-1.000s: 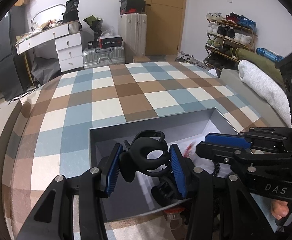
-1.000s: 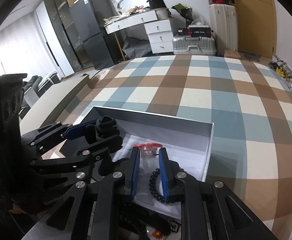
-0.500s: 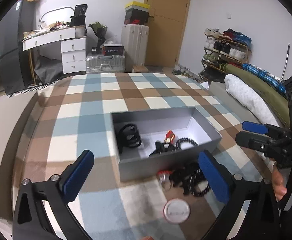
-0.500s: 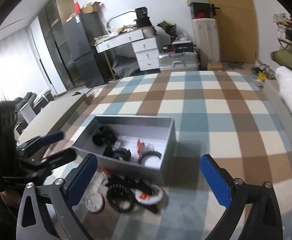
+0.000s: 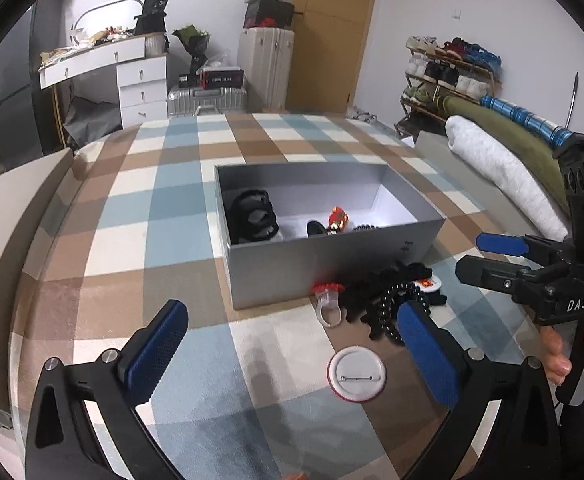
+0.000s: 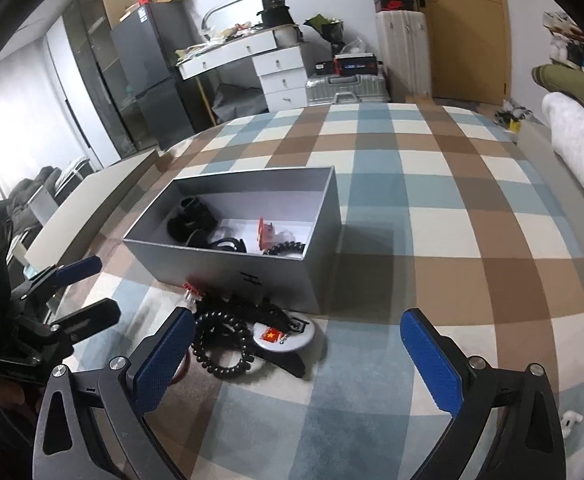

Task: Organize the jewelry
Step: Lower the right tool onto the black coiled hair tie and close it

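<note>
jewelry heap of black bead bracelets (image 6: pixel 222 344), red-topped clear plastic ring (image 5: pixel 327 300) and white round pin badge (image 5: pixel 356 374) on checked blue-brown-white bedspread (image 6: pixel 411 208) just before open grey cardboard box (image 5: pixel 331 256), more pieces inside; left gripper (image 5: pixel 292 354) and right gripper (image 6: pixel 297 354) fingers spread wide, released, grasping nothing.

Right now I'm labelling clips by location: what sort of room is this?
Most likely a bedroom: a checked bed cover under the grey box, a shoe rack, suitcases.

Checked bed cover (image 5: pixel 180 216): grey box (image 5: pixel 311 272), beads (image 5: pixel 387 312), badge (image 5: pixel 356 374).
</note>
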